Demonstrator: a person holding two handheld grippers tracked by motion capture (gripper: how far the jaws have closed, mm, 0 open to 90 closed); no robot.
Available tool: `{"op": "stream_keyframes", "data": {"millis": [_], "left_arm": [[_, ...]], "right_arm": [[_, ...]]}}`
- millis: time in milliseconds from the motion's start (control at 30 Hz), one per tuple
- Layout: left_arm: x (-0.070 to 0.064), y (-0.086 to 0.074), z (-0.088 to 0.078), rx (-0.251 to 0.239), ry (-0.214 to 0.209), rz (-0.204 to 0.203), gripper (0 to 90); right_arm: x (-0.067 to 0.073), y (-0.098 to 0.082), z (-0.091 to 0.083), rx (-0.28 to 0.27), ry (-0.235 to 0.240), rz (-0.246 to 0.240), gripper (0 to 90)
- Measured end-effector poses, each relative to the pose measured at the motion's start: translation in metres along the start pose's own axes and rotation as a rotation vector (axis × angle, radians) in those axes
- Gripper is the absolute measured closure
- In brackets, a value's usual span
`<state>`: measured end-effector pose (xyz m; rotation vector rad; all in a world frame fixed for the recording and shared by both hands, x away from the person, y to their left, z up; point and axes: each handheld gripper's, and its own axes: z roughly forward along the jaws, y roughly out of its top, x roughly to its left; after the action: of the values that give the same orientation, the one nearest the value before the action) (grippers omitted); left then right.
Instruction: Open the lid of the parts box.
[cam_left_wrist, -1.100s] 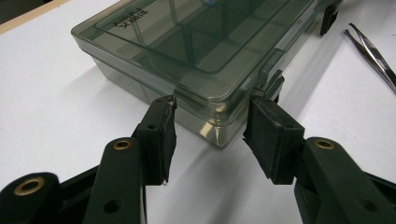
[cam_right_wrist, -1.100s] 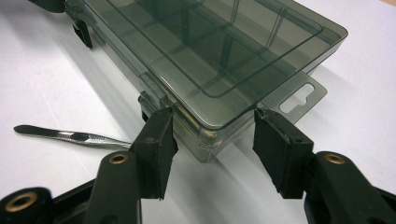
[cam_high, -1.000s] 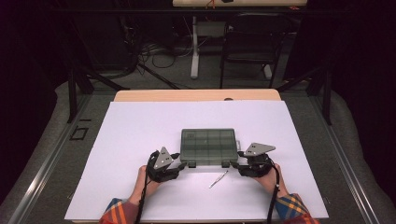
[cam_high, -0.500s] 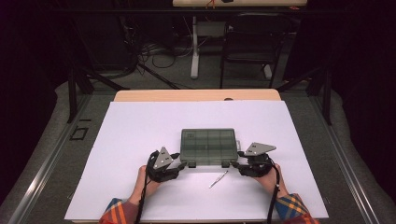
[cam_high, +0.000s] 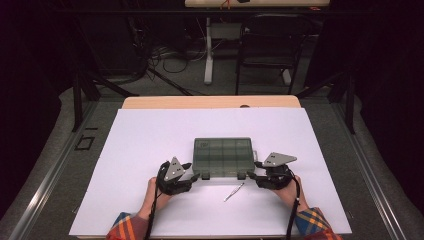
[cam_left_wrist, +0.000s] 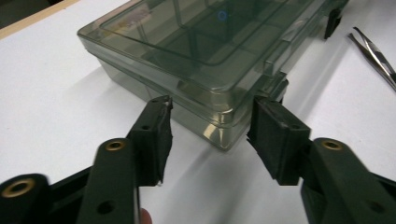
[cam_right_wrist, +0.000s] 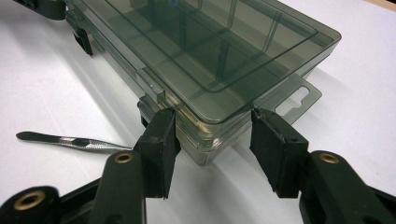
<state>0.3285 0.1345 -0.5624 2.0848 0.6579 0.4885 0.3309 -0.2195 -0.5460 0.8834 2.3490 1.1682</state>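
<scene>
A smoky clear compartment box (cam_high: 222, 156) lies shut on the white sheet, with two black latches on its near side. My left gripper (cam_high: 192, 176) is at its near left corner. In the left gripper view the box corner (cam_left_wrist: 219, 126) sits between the jaws of the left gripper (cam_left_wrist: 211, 125), which have just been opening; the pads stand slightly off the walls. My right gripper (cam_high: 253, 175) is at the near right corner. In its own view the right gripper (cam_right_wrist: 212, 133) has its pads against both walls of the box corner (cam_right_wrist: 208, 140).
Metal tweezers (cam_high: 233, 191) lie on the sheet just in front of the box, between my hands; they also show as tweezers (cam_right_wrist: 74, 141) and tweezers (cam_left_wrist: 376, 53). A hang tab (cam_right_wrist: 299, 98) juts from the box's right end. The white sheet (cam_high: 150, 135) covers the table.
</scene>
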Motion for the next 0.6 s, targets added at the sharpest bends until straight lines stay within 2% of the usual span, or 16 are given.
{"op": "stream_keyframes", "data": {"millis": [167,333,600], "left_arm": [[-0.0014,0.0017,-0.0024,-0.014,0.03,0.007,42.4],[-0.0033,0.003,-0.0032,-0.015,0.049,0.026,42.4],[-0.0069,0.0047,-0.0051,-0.043,0.069,0.032,44.4]], "right_arm": [[-0.0002,0.0,-0.0007,-0.006,-0.001,0.001,50.9],[-0.0001,0.0002,-0.002,-0.017,-0.006,-0.004,52.4],[0.0003,0.0006,-0.0029,-0.019,-0.011,-0.004,52.8]]}}
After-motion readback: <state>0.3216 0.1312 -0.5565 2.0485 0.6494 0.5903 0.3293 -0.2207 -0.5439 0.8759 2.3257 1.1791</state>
